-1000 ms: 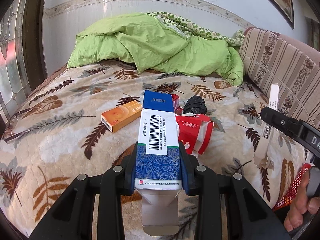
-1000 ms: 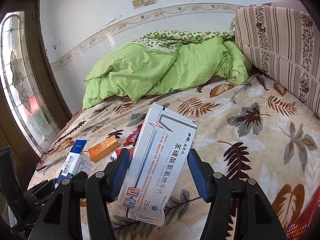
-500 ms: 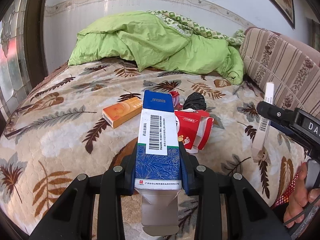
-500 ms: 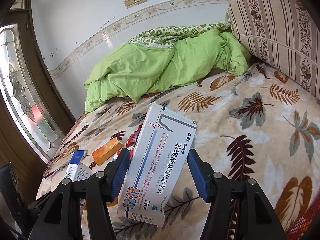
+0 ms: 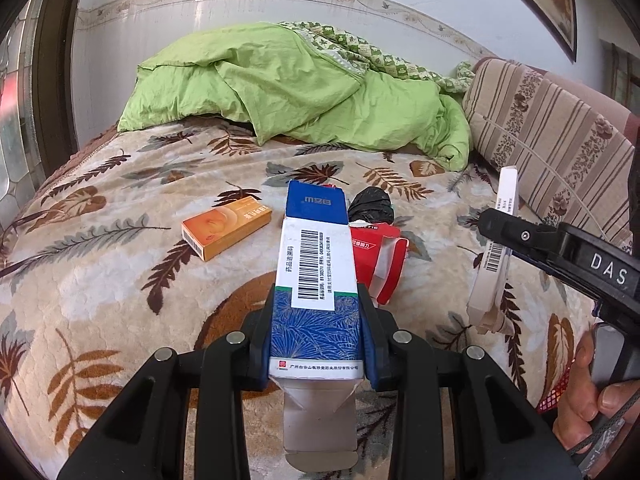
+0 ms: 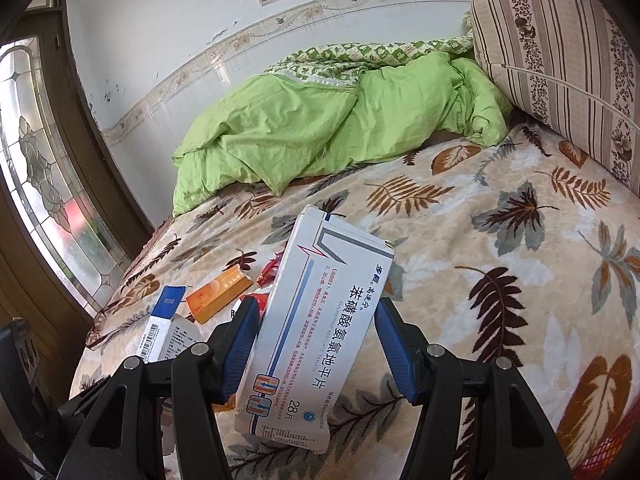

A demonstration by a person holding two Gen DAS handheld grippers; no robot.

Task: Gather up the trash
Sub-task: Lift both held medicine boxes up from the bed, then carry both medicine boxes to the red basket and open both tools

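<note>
Cardboard throughout: light, crushable. Left gripper [image 5: 316,344] pinches the blue box [image 5: 316,280] across its sides; right gripper [image 6: 316,356] holds the white box [image 6: 320,324] loosely, jaws slightly apart, above the bed [image 5: 100,272].

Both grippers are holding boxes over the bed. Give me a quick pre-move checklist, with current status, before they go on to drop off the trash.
1. Left gripper clamped on the blue box: ok, both pads touch its sides.
2. Right gripper clamped on the white box: cannot tell; a gap shows at the right pad.
3. Blue box's bottom flap closed: not ok, it hangs open.
4. Bin in sight: cannot tell; only red mesh shows at the frame edge.
5. Trash left on the bed: not ok; orange box, red carton and black bag remain.
</note>
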